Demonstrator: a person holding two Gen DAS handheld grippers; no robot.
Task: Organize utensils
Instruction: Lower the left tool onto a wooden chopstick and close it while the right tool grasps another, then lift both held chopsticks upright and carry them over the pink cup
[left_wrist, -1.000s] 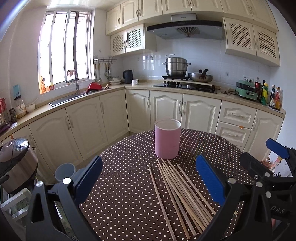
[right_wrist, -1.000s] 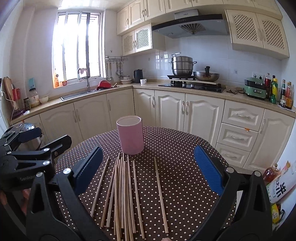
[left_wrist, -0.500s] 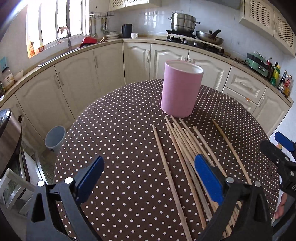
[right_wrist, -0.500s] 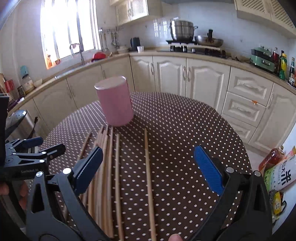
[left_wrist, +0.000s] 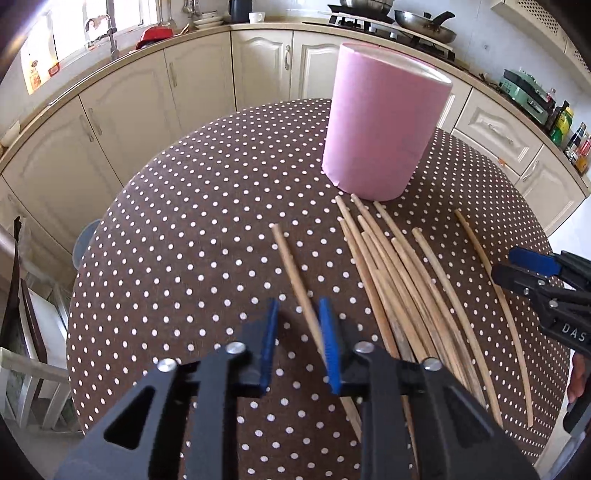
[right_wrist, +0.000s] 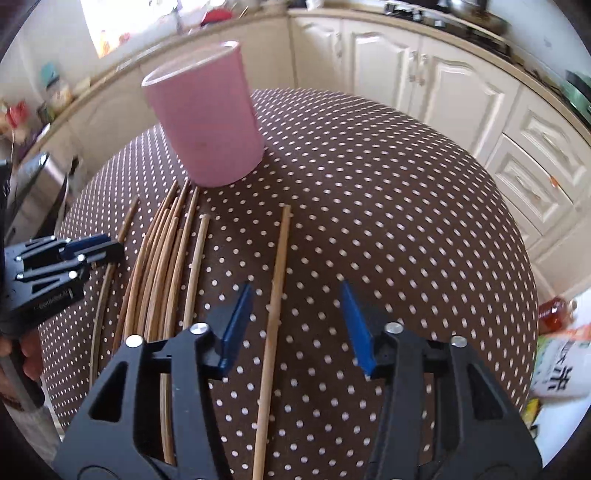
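Note:
A pink cup (left_wrist: 380, 125) (right_wrist: 207, 122) stands upright on the brown dotted table (left_wrist: 184, 258) (right_wrist: 388, 203). Several wooden chopsticks (left_wrist: 399, 277) (right_wrist: 162, 266) lie bundled in front of it. My left gripper (left_wrist: 298, 310) is closing over a lone chopstick (left_wrist: 291, 266) left of the bundle. The stick lies between the pads, against the right one, with a gap to the left one. My right gripper (right_wrist: 296, 291) is closing too, with another lone chopstick (right_wrist: 280, 258) lying loose between its wider-set pads. Each gripper shows at the other view's edge: right gripper (left_wrist: 532, 266), left gripper (right_wrist: 74, 251).
Cream kitchen cabinets (left_wrist: 155, 96) curve behind the round table. A chair (left_wrist: 22, 332) and a grey bin (left_wrist: 83, 243) stand off the table's left edge. A bottle (right_wrist: 554, 310) and a rice bag (right_wrist: 561, 373) sit beyond its right edge.
Both grippers have come down toward the table and tipped downward. Their jaws have narrowed from wide open, each around a lone chopstick. The cup and bundle have not moved.

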